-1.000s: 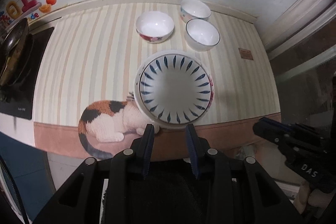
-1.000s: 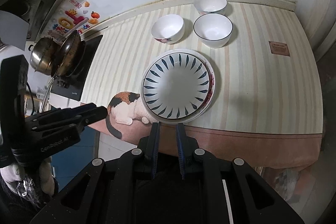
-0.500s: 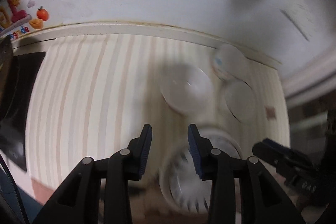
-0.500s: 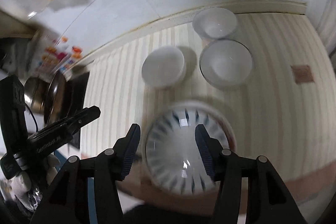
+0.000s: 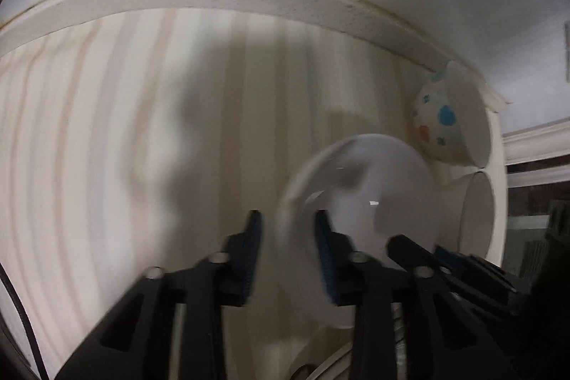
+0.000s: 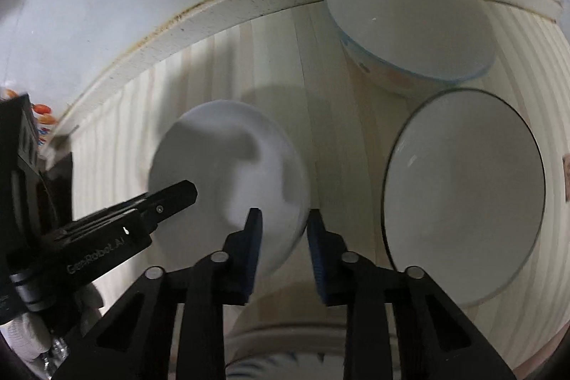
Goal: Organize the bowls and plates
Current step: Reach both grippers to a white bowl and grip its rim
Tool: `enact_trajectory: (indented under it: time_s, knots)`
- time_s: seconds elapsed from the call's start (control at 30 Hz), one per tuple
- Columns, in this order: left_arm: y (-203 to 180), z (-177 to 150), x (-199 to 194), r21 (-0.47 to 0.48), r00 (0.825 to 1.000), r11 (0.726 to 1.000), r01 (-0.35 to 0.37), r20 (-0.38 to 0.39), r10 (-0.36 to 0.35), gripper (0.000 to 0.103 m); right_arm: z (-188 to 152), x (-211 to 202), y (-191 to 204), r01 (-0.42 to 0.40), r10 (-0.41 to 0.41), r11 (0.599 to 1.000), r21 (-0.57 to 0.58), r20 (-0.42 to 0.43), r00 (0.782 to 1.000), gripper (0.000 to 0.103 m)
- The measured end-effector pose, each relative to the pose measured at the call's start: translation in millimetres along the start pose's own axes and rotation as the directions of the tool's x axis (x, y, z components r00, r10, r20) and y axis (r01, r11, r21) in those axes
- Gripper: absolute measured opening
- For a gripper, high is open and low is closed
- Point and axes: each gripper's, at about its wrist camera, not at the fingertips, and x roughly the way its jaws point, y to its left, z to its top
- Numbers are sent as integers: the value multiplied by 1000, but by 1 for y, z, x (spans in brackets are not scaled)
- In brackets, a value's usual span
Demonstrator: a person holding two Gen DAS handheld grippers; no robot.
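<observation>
Standing upright | white bowl, dotted bowl, dark-rimmed bowl | nothing inside

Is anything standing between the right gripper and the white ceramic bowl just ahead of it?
Nothing visible does. The right gripper, whose fingers have just closed further, is at the white ceramic bowl, with its blurred right rim showing between them; contact is unclear.

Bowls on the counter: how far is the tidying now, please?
Done: no bowl is nested yet. In hand: the left tool and right tool have just been closing, each with the rim of the near bowl between its jaws. Left: that bowl, the spotted bowl and the dark-rimmed bowl need stacking; of the plates only an edge shows.
</observation>
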Motion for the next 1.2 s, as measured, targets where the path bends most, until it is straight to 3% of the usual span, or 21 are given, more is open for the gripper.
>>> enact_trajectory:
  time_s: [0.17, 0.3, 0.43, 0.6, 0.9, 1.2]
  knots:
    - [-15, -14, -12, 33, 998, 998, -45, 43, 44, 20, 1, -3, 4, 7, -6, 999, -34, 29, 1000, 15]
    - [-36, -35, -44, 50, 993, 996, -71, 93, 66, 20, -5, -23, 4, -13, 16, 998, -59, 47, 999, 15]
    - [-67, -62, -76, 71, 988, 992, -102, 123, 92, 20, -23, -66, -5, -50, 56, 995, -86, 76, 996, 15]
    - [-116, -87, -103, 103, 989, 992, -79, 135, 65, 20, -53, -122, -34, -76, 87, 992, -104, 98, 991, 15]
    - [-199, -131, -67, 126, 997, 992, 22, 71, -31, 20, -102, -171, -133, -26, 32, 998, -61, 97, 995, 15]
    - [-244, -144, -17, 167, 999, 986, -15, 35, 9, 20, -133, -155, -214, -33, 33, 999, -7, 46, 998, 15]
